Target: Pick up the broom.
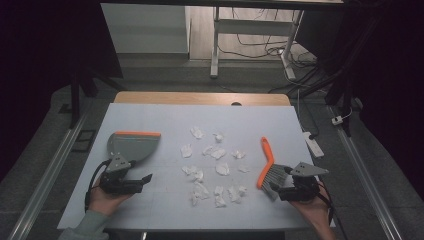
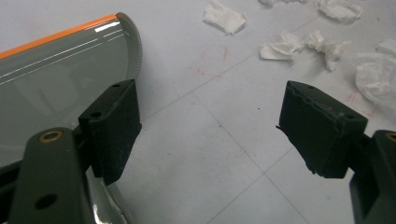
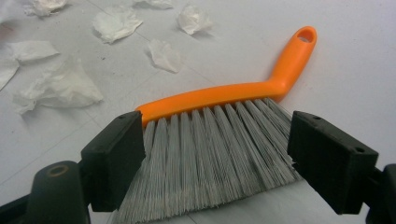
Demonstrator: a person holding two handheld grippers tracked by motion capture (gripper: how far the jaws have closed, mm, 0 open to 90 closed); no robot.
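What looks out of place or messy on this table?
Crumpled white paper scraps lie scattered across the middle of the table, between the grey dustpan and the orange brush. The brush lies flat on its side. Nothing looks damaged.

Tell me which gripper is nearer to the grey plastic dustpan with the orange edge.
Left. The left gripper sits just below the dustpan, jaws open; the right gripper is across the table by the brush.

One dustpan point(image 1: 131, 145), one brush point(image 1: 266, 165), about fifteen crumpled paper scraps point(image 1: 216, 170), two grippers: left gripper point(image 1: 145, 179), right gripper point(image 1: 274, 190).
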